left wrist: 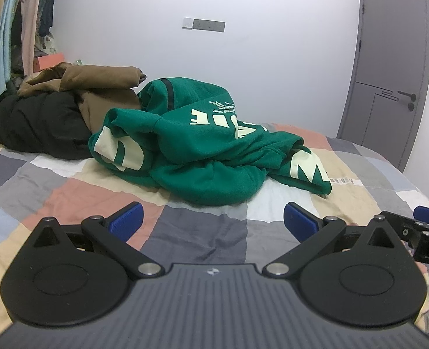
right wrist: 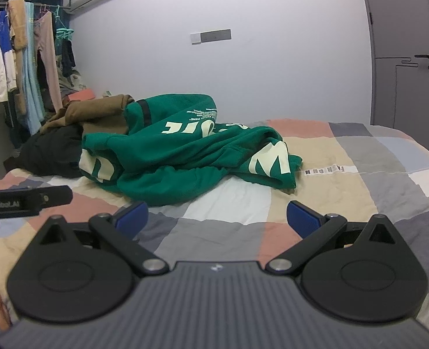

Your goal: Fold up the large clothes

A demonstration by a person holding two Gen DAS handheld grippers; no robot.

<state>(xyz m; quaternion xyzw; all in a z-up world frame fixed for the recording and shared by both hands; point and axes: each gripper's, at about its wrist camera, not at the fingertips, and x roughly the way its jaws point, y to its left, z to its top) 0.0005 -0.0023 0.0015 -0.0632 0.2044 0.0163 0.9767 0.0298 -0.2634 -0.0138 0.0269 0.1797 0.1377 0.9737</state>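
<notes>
A crumpled green sweatshirt (left wrist: 203, 151) with large cream letters lies in a heap on the patchwork bedspread (left wrist: 203, 241); it also shows in the right wrist view (right wrist: 179, 157). My left gripper (left wrist: 213, 221) is open and empty, low over the bedspread a short way in front of the sweatshirt. My right gripper (right wrist: 217, 218) is open and empty too, beside the left one and just short of the sweatshirt's near edge. Part of the right gripper (left wrist: 427, 229) shows at the right edge of the left wrist view.
A brown garment (left wrist: 98, 87) and a black garment (left wrist: 37, 122) are piled behind the sweatshirt at the left. Hanging clothes (right wrist: 16, 67) fill a rack at far left. A grey door (left wrist: 389, 67) stands at the right. The bedspread (right wrist: 360, 174) stretches right.
</notes>
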